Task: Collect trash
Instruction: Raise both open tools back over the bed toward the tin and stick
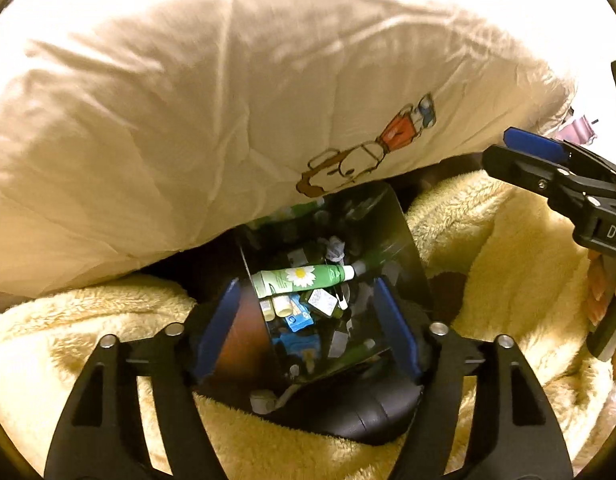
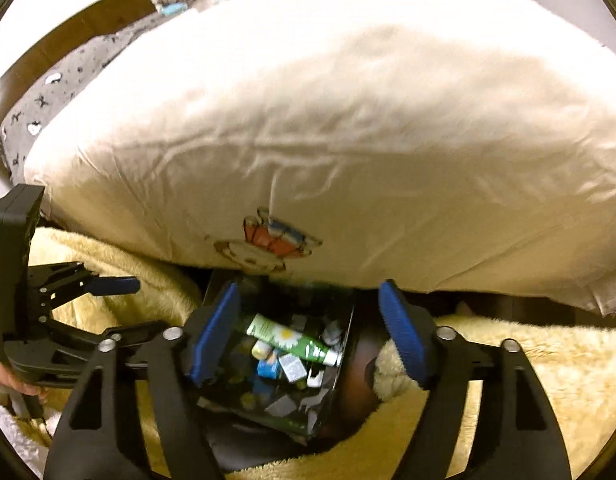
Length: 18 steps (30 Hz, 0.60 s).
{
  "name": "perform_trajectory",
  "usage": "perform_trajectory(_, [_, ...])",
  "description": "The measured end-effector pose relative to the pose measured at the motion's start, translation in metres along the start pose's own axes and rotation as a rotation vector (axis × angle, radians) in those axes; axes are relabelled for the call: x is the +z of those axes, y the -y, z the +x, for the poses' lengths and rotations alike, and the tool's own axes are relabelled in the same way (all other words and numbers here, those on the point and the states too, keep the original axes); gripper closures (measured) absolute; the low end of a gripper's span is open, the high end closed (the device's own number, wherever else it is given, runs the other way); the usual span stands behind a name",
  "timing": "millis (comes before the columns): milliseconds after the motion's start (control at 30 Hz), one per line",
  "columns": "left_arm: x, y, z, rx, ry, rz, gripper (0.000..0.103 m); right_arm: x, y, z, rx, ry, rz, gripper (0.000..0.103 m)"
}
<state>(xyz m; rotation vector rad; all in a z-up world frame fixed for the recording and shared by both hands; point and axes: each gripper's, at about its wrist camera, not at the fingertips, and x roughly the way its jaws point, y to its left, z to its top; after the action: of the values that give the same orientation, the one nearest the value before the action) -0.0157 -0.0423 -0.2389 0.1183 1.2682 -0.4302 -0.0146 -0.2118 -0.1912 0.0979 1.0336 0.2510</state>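
Note:
A dark glossy trash bin (image 1: 403, 240) sits sunk in bedding, holding a green tube with a daisy print (image 1: 304, 278), small bottles, blue packets and crumpled paper. My left gripper (image 1: 308, 328) hangs open above it, nothing between its blue pads. From the right wrist view the same bin (image 2: 308, 294) and green tube (image 2: 292, 340) lie below my right gripper (image 2: 309, 332), which is also open and empty. Each gripper shows in the other's view: the right gripper (image 1: 519, 156) at the right edge, the left gripper (image 2: 108, 286) at the left edge.
A big cream pillow (image 1: 188, 120) with a cartoon print overhangs the bin's far side. Fluffy yellow blanket (image 1: 487, 260) surrounds the bin. A grey patterned cloth (image 2: 60, 88) and a brown board (image 2: 80, 28) lie at the far left. A person's hand (image 1: 599, 296) holds the right gripper's handle.

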Motion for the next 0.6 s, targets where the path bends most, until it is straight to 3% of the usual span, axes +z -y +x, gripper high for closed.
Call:
perform_trajectory(233, [0.012,0.007,-0.045,0.043,0.098,0.005,0.018,0.01,0.002,-0.037,-0.019,0.148,-0.023,0.01])
perform_trajectory(600, [0.058,-0.001,-0.123,0.135,0.312,0.003,0.008,0.046,0.008,-0.089,-0.008,0.333,-0.025,0.006])
